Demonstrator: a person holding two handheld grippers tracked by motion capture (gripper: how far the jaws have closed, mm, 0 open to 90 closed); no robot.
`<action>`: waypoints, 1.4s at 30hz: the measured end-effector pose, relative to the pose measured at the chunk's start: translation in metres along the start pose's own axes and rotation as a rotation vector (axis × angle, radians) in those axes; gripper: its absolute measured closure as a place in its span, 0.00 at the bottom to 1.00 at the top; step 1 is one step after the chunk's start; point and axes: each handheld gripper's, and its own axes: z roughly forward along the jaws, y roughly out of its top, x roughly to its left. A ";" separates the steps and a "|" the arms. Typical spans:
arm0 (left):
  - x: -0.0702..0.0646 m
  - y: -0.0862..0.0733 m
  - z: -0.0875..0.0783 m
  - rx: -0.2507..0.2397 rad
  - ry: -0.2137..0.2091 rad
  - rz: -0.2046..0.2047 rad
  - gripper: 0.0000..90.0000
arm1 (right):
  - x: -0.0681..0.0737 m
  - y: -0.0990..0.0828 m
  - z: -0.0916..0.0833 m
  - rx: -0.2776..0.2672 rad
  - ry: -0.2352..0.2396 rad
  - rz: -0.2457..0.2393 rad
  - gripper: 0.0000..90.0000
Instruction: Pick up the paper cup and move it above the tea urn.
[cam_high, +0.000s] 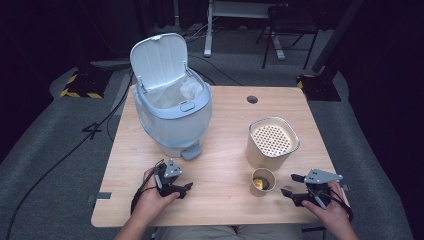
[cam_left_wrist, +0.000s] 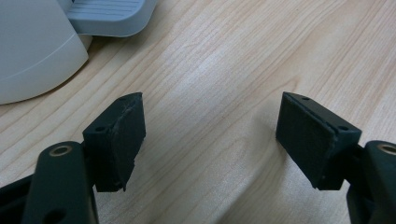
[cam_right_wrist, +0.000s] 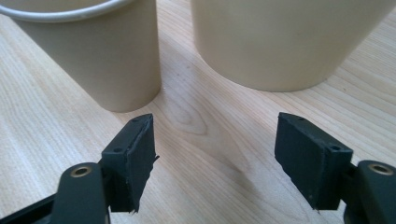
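Observation:
A pale blue pedal bin (cam_high: 172, 112) stands at the table's back left with its lid up and a white liner inside. Its pedal (cam_high: 191, 151) faces the front; the pedal (cam_left_wrist: 109, 16) is also in the left gripper view. A tall beige container (cam_high: 271, 142) with a perforated insert stands at the right. In front of it is a small beige cup (cam_high: 262, 182) with something yellow inside. My left gripper (cam_high: 187, 187) rests open near the front edge, below the bin. My right gripper (cam_high: 291, 184) is open, just right of the small cup (cam_right_wrist: 93, 51) and the container (cam_right_wrist: 285, 42).
The wooden table (cam_high: 220, 130) has a round cable hole (cam_high: 252, 99) at the back. Bare wood lies between the two grippers. Black cables run over the grey floor at the left. A white desk frame and a chair stand behind the table.

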 end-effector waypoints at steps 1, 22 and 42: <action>0.000 0.000 0.000 0.000 0.000 0.000 0.27 | 0.000 0.000 0.000 0.002 0.004 -0.003 0.33; -0.001 0.001 0.001 0.002 0.006 -0.002 0.26 | 0.029 0.030 0.015 -0.045 0.160 -0.106 0.25; -0.001 0.001 0.001 0.002 0.006 -0.003 0.26 | 0.045 0.027 0.052 -0.160 0.152 -0.065 0.29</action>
